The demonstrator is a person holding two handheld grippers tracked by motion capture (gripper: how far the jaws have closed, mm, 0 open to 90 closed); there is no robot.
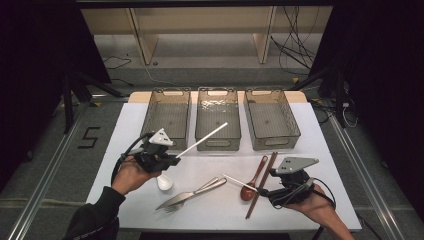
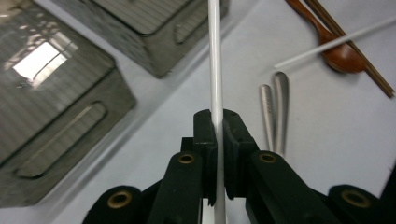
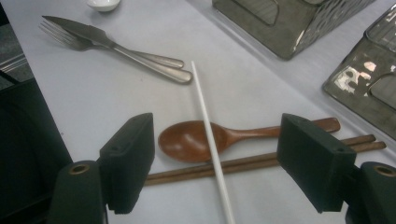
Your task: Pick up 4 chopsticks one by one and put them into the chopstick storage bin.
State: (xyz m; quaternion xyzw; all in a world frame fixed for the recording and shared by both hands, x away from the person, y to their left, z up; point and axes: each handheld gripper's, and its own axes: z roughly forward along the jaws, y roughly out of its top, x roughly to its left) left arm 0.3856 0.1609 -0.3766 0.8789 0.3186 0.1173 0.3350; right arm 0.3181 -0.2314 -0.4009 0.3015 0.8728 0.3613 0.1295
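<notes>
My left gripper [image 1: 176,159] is shut on one end of a white chopstick [image 1: 202,139], which slants up and right toward the middle bin [image 1: 218,142]. In the left gripper view the stick [image 2: 215,56] runs straight out from the pinched jaws of that gripper [image 2: 216,119]. My right gripper [image 1: 263,192] stands open near the table's front right. Between its wide jaws [image 3: 217,158] lies a second white chopstick [image 3: 205,116], untouched. It rests across a brown wooden spoon [image 3: 187,140] and a pair of brown chopsticks [image 3: 243,163].
Three clear grey bins stand in a row at the back: the left one [image 1: 150,112], the middle one and the right one [image 1: 295,125]. A metal knife and fork [image 1: 190,194] lie at centre front, and a white ceramic spoon [image 1: 164,182] sits beside my left hand.
</notes>
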